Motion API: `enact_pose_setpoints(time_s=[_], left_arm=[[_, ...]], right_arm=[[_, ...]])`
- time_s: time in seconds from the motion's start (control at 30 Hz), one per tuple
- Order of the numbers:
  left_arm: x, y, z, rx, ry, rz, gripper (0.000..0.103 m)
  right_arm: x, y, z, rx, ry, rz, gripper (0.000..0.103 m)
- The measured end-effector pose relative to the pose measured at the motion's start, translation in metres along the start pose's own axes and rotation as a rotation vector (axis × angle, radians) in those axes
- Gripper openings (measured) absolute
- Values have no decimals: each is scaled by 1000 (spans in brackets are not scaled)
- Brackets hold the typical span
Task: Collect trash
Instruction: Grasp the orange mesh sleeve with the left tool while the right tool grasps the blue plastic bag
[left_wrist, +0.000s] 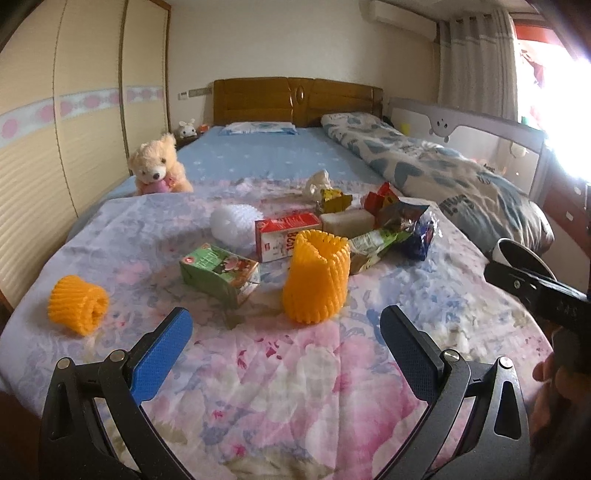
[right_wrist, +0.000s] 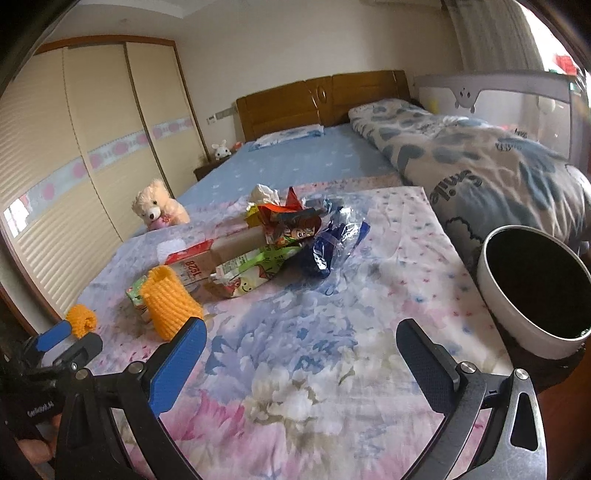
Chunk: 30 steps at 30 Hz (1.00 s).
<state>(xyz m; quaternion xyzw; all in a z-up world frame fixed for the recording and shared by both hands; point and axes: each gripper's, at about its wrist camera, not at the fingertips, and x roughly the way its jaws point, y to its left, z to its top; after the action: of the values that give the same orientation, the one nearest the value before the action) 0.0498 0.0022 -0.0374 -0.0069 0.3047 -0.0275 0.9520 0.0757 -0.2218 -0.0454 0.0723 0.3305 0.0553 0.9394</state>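
Both grippers, left gripper (left_wrist: 286, 345) and right gripper (right_wrist: 301, 352), hang over the bed (left_wrist: 295, 387) with fingers spread, holding nothing. Upright orange foam net (left_wrist: 316, 277) at 12 o'clock of the left: light, squashy, pinch its rim; white bin (right_wrist: 517, 306) at right's 2 o'clock

Left gripper (left_wrist: 286, 328): matte black linkage frame with triangular cut-outs, silver round pivot screws at the joints. Fingers (left_wrist: 162, 354) are faced with blue diamond-textured pads; the opposite pad is seen as dark navy. Right gripper (right_wrist: 301, 345): same build, black arms, silver pivot bolts, blue knurled pad on one finger (right_wrist: 177, 365), darker pad on the other. White lettering is printed on the black body seen at the left edge of the right wrist view. Bare skin of fingers is visible at the frame edges.
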Motion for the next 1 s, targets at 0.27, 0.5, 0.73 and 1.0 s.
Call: enact_pose_setpoints(time_s=[0.27, 0.5, 0.73, 1.0], left_arm=[[36, -4, 9, 12, 61, -16, 101], [68, -2, 16, 0, 122, -26, 87], [94, -9, 18, -7, 183, -66, 68], [106, -19, 18, 16, 214, -120, 31]], right_arm=[[38, -12, 21, 18, 52, -21, 101], [76, -30, 42, 84, 93, -13, 90], [122, -44, 54, 150, 171, 14, 75], [145, -51, 54, 196, 217, 68, 27]])
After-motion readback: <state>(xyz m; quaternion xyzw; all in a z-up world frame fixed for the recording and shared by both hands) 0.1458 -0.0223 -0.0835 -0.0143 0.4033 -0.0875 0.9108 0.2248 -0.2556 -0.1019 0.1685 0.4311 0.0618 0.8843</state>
